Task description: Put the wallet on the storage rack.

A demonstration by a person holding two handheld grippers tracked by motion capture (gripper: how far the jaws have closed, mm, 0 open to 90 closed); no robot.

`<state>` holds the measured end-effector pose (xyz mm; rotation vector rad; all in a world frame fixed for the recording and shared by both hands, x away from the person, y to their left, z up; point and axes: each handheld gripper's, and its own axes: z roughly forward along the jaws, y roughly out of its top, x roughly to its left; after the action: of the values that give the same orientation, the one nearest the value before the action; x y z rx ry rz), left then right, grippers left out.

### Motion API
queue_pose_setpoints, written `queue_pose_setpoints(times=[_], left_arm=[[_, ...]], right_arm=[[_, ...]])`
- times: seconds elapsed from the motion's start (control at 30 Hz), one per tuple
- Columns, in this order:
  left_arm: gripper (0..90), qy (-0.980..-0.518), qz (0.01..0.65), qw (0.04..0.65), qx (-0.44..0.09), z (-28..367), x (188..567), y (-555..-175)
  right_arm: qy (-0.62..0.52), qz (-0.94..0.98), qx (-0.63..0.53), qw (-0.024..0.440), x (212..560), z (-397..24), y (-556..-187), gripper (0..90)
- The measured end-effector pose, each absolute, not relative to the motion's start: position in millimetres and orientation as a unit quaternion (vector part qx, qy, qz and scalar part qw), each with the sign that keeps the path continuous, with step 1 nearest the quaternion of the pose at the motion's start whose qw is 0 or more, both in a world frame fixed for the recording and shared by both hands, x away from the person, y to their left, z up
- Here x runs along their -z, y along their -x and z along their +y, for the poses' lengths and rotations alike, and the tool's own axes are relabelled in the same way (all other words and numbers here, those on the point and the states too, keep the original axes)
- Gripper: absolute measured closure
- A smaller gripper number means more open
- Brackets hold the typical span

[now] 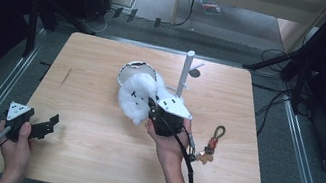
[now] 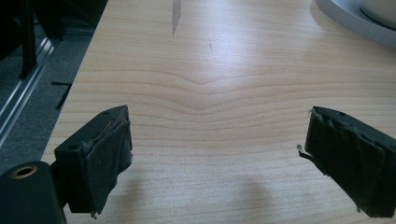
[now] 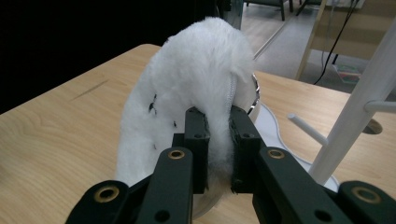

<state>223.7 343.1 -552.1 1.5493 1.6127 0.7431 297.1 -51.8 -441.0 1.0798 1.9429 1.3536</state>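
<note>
Nearest me, the left gripper (image 1: 43, 127) sits parked at the near-left corner of the table (image 1: 88, 159), jaws spread wide with nothing but bare wood between them in the left gripper view; I leave it idle, well apart from the work. The right gripper (image 3: 218, 140) is the busy one: jaws clamped tight on a fold of the white fluffy plush (image 3: 187, 93), which I'm holding lifted at mid-table, its bulk hanging to the left of the jaws in the high view. Grip looks like it's on fur and a seam rather than on the body (soft stuff, it can creep out), so I'd keep the squeeze firm and move slowly, no jerks. Just behind the plush is the white round tray (image 1: 126, 71), and past that the white peg stand (image 1: 185, 72) with its short side pegs. My guess is the plush goes onto that stand or into the tray; I can't tell which from here. Either way I'd raise it clear of the tray rim first, then carry it across so the hanging part doesn't drag. The keychain (image 1: 209, 148) lies on the table right of my hand, clear of the path; I'd avoid sweeping the cable across it.
</note>
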Motion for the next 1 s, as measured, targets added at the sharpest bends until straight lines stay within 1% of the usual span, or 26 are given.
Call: queue_pose_setpoints(times=[1.0], left_arm=[[7.8,-0.607,0.632,0.383,-0.291,343.3,552.1,-223.8]], right_arm=[[-0.36,0.699,-0.526,0.324,430.5,-50.7,-318.8,81.1]])
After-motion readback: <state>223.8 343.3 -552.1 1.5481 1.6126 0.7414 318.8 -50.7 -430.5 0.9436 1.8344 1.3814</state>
